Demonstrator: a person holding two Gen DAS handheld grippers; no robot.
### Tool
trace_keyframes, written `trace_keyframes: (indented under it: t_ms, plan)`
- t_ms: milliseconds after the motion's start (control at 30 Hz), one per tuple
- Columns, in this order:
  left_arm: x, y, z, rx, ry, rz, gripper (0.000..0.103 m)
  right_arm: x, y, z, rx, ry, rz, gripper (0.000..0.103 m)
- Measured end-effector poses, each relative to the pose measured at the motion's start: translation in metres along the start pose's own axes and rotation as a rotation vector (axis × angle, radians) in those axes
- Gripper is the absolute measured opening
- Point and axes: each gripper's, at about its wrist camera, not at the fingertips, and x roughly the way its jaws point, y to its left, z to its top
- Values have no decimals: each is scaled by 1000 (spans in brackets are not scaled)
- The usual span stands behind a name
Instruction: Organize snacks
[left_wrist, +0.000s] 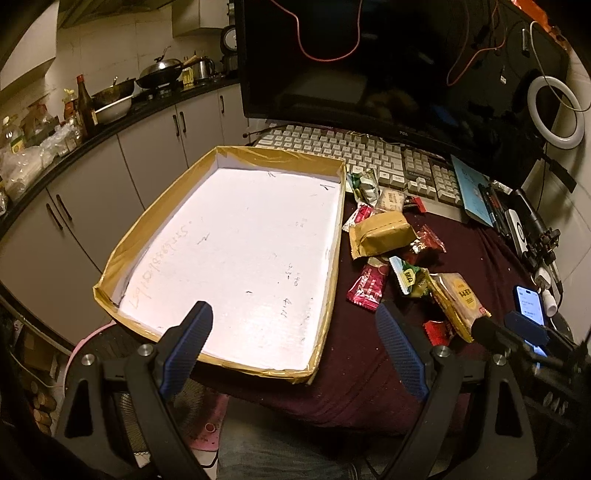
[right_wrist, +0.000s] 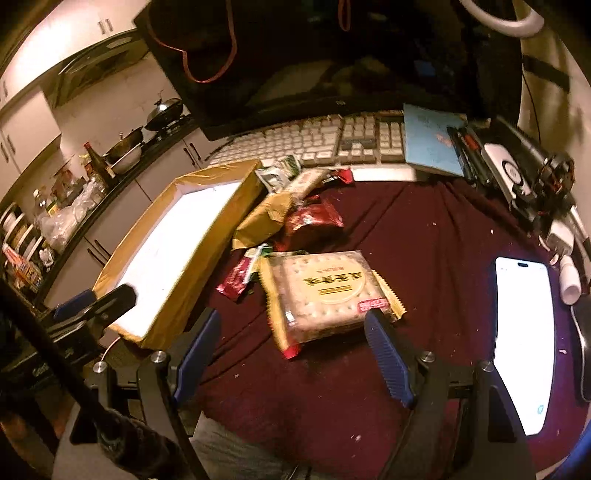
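Observation:
A shallow cardboard box (left_wrist: 236, 236) with taped brown walls and a bare white floor sits at the table's left; it also shows in the right wrist view (right_wrist: 207, 236). A pile of snack packets lies to its right: a gold packet (left_wrist: 380, 234), a red bar (left_wrist: 369, 284), a green-white packet (left_wrist: 406, 277) and a cracker pack (left_wrist: 458, 295). My left gripper (left_wrist: 295, 332) is open and empty over the box's near right corner. My right gripper (right_wrist: 291, 332) is open, its fingers on either side of the cracker pack (right_wrist: 325, 291), which lies on the cloth.
A dark red cloth (right_wrist: 424, 236) covers the table. A keyboard (left_wrist: 362, 155) and a monitor (left_wrist: 369, 62) stand behind the snacks. A lit phone (right_wrist: 524, 332), pens and small devices lie at the right. A kitchen counter (left_wrist: 74, 122) with pots runs along the left.

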Motion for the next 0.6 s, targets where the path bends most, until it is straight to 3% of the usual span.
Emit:
trace_keyframes:
  t_ms: [100, 233, 467, 600]
  plan:
    - [4, 1, 0, -6, 21, -16, 90, 17, -13, 8, 23, 44, 10, 80]
    - [5, 3, 1, -14, 28, -27, 90, 29, -37, 11, 159, 87, 67, 80]
    - [9, 2, 4, -14, 25, -24, 90, 33, -42, 2, 273, 180, 159, 80]
    - [10, -5, 4, 10, 32, -36, 90, 52, -58, 13, 390, 174, 197, 81]
